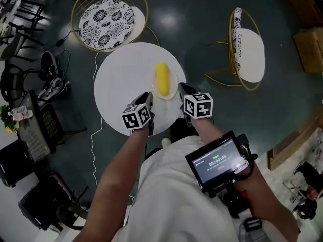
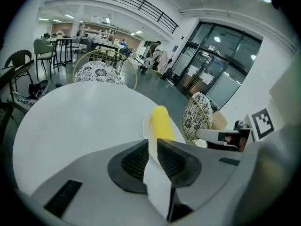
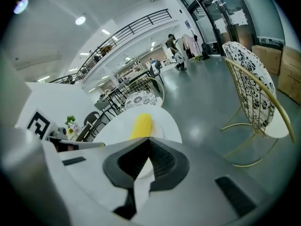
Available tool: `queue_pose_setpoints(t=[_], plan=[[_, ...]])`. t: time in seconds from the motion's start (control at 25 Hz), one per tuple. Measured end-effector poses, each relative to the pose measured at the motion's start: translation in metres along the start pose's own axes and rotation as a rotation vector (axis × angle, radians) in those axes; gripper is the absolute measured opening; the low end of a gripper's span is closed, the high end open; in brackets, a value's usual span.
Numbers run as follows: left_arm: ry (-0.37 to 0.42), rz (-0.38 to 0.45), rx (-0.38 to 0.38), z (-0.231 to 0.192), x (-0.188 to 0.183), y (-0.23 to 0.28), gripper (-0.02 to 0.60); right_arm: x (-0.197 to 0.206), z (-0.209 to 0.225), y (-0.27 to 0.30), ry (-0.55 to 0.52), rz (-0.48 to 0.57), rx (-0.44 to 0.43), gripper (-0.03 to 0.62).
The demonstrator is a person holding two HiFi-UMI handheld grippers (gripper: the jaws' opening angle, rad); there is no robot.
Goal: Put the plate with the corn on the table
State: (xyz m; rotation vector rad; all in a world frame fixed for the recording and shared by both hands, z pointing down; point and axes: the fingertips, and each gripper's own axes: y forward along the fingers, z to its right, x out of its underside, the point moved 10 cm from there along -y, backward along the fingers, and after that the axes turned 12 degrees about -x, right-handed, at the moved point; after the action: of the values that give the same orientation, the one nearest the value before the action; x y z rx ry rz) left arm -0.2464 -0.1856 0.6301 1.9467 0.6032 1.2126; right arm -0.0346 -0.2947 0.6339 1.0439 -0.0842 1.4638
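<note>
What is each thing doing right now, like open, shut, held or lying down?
left tool: shut on the plate's rim.
right tool: shut on the plate's other side.
plate: held by both tools, over the edge of the table.
corn: lying on the plate.

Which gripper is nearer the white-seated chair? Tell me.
Right. The right gripper, shut on the plate rim, is on the side towards the chair; the left gripper clamps the plate's opposite edge, farther away.
</note>
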Motion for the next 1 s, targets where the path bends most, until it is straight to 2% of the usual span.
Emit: queue_pose_setpoints(t=[0.16,0.28,0.52,1.0], plan=[[0.013,0.035,0.025,0.001,0.007,-0.025,0.008,0.005,-0.021,-0.01,-0.022,0.0,-0.041,0.008],[0.041,0.075,0.054,0.001,0.012,-0.046,0.008,0.009,-0.038,-0.018,-0.041,0.003,-0.072,0.006],[0.161,0.151,0.115,0.008,0.021,-0.089,0.008,0.017,-0.068,-0.04,-0.079,0.013,-0.107,0.006],[0.197,0.215,0.195,0.009,0.067,-0.172,0.008,0.043,-0.141,-0.099,-0.156,0.029,-0.191,0.008]])
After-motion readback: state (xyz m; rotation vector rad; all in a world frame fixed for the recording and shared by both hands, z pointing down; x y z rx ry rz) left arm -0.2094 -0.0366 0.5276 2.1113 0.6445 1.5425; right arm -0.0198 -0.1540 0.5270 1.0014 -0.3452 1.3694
